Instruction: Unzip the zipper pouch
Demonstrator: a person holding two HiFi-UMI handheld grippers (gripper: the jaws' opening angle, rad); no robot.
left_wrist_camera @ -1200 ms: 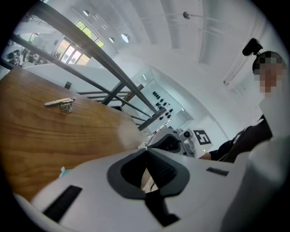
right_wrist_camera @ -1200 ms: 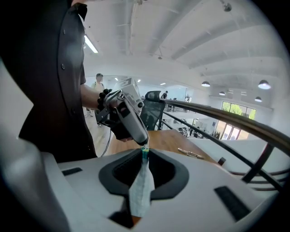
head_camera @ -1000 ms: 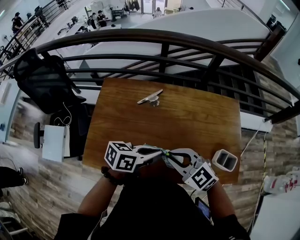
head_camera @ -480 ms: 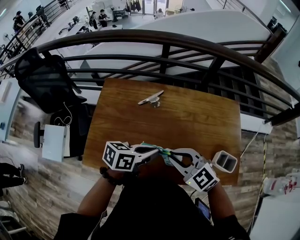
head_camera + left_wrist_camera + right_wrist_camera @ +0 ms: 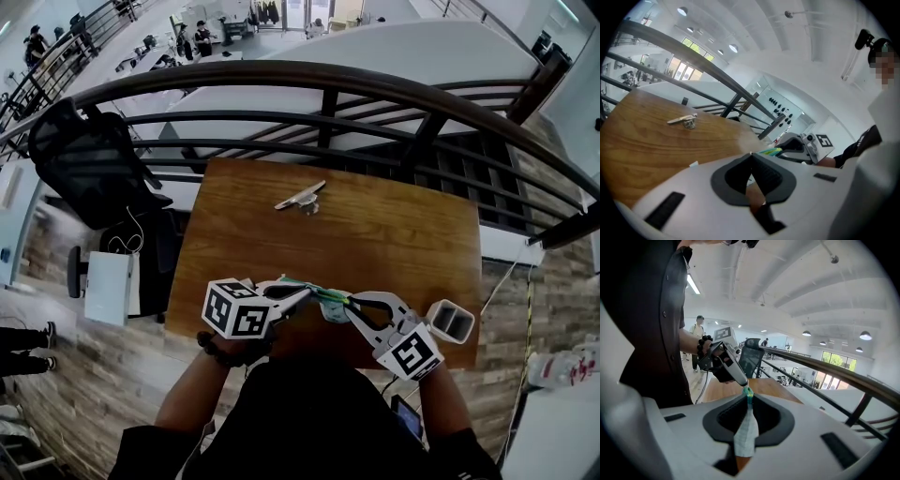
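Observation:
A small zipper pouch (image 5: 327,297), white checked cloth with a green end, hangs in the air between my two grippers over the near edge of the wooden table (image 5: 394,244). My right gripper (image 5: 351,302) is shut on it; in the right gripper view the white cloth (image 5: 746,430) is pinched between the jaws and the green end (image 5: 748,393) sticks out past them. My left gripper (image 5: 302,293) is shut, and its tip (image 5: 743,382) meets that green end. The zipper pull is too small to make out. In the left gripper view the pouch (image 5: 769,151) shows just beyond the closed jaws.
A small metal object (image 5: 301,197) lies at the far middle of the table. A white open-topped holder (image 5: 452,321) stands at the table's near right corner. A dark railing (image 5: 328,94) runs behind the table. A black chair (image 5: 84,159) stands to the left.
Both grippers have drawn slightly apart and shifted a little away from the person's body. More of the pouch shows stretched between them than before.

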